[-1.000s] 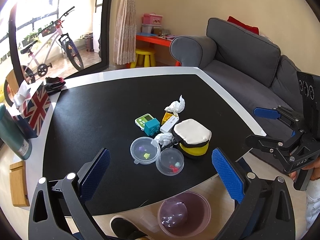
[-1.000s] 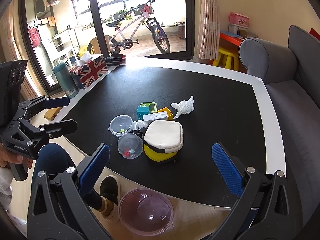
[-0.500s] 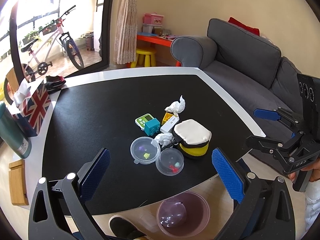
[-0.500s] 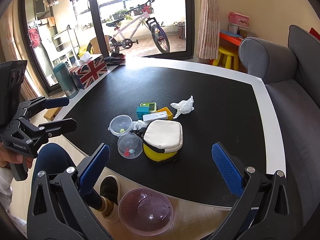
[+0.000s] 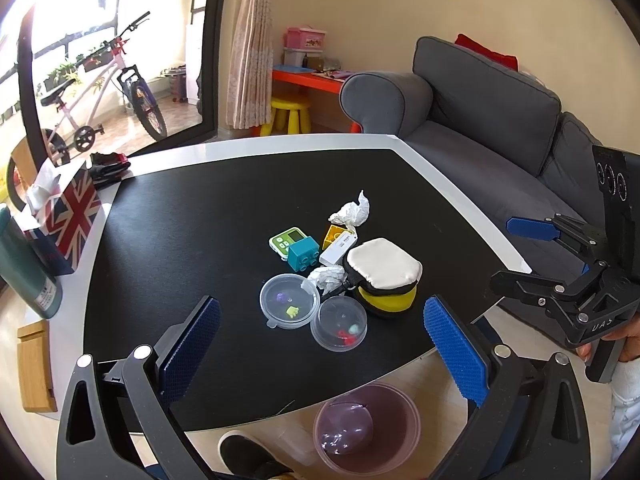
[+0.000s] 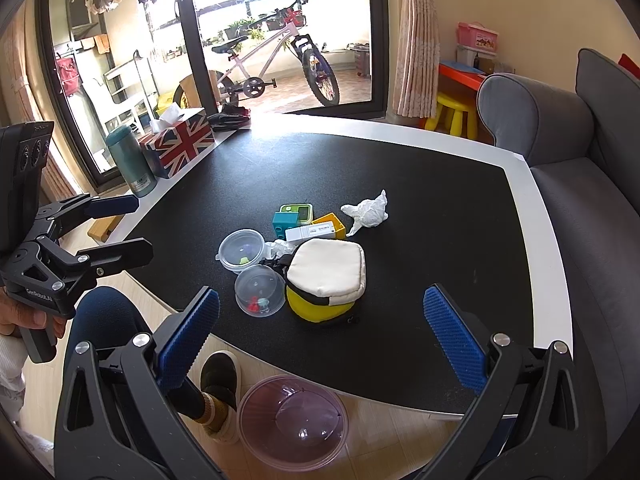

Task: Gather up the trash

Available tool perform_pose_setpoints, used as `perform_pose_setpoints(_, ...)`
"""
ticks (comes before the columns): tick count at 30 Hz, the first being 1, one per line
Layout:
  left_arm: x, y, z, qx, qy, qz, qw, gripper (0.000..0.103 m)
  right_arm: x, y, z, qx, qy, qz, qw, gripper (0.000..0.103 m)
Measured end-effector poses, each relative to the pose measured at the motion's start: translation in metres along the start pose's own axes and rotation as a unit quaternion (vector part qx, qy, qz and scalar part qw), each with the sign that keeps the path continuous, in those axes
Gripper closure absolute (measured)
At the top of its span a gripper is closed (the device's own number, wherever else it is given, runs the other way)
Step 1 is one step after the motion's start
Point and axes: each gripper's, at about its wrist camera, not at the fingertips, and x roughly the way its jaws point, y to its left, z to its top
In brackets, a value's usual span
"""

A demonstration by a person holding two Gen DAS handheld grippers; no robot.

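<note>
A crumpled white tissue (image 5: 353, 213) (image 6: 368, 212) lies on the black table beyond a cluster of small items. A second, smaller tissue wad (image 5: 325, 279) (image 6: 280, 247) sits wedged between a clear round lid and a yellow pouch. On the floor at the table's near edge stands a pink translucent bin (image 5: 366, 428) (image 6: 292, 420). My left gripper (image 5: 320, 344) (image 6: 116, 228) is open and empty, held above the near edge. My right gripper (image 6: 320, 332) (image 5: 516, 252) is open and empty too, off to the right of the table.
The cluster holds a yellow pouch with a cream top (image 5: 384, 276), two clear round containers (image 5: 290, 306) (image 5: 339, 328), a teal block (image 5: 303, 254), a green timer, a yellow block and a white stick. A Union Jack tissue box (image 5: 68, 216) and green bottle stand at left. A grey sofa (image 5: 492, 136) flanks the right.
</note>
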Motion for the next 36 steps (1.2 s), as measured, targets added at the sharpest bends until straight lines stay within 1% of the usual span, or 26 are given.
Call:
perform_pose_setpoints(20,0.001,-0.002,-0.001,0.001,0.001,0.0,1.0,0.006,0.001,0.0,-0.002,0.002,0.002,0.0,1.0,0.003)
perform_pose_setpoints(28,0.004,-0.002,-0.002,0.0,0.004,0.0,1.0,0.006,0.019,-0.002,-0.001,0.002,0.017,-0.001,1.0,0.003)
perform_pose_setpoints(36,0.005,0.003,-0.004,-0.005,0.009,0.003,0.9999,0.006,0.06,-0.007,0.012,-0.007,0.053,-0.007,0.999,0.003)
